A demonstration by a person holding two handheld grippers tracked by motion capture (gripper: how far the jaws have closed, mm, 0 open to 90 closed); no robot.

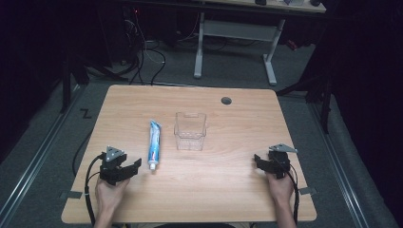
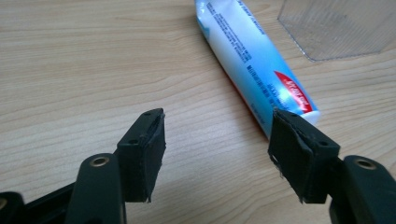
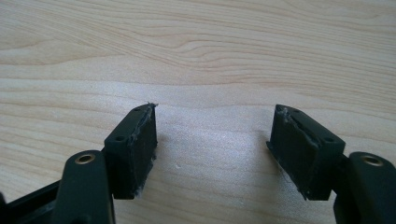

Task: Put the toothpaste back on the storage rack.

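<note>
- Worktop (image 1: pixel 228 190): pale wood, carrying every item below.
- Clear plastic box (image 1: pixel 190 131): open-topped, empty, near the middle, just right of the tube.
- Left hand-held gripper (image 1: pixel 134 167): jaws wide apart, holding nothing; the right-hand pad (image 2: pixel 299 149) stands close by the tube's cap end, contact uncertain.
- Right hand-held gripper (image 1: pixel 259 159): jaws wide, nothing between them, resting well apart from both items.
- Toothpaste tube (image 1: pixel 154 144): flat on the wood, cap towards the person.
- Step in hand, as judged: approach to the tube.
- Next move calls for: shifting the left jaws across to straddle the tube, then closing.
</note>
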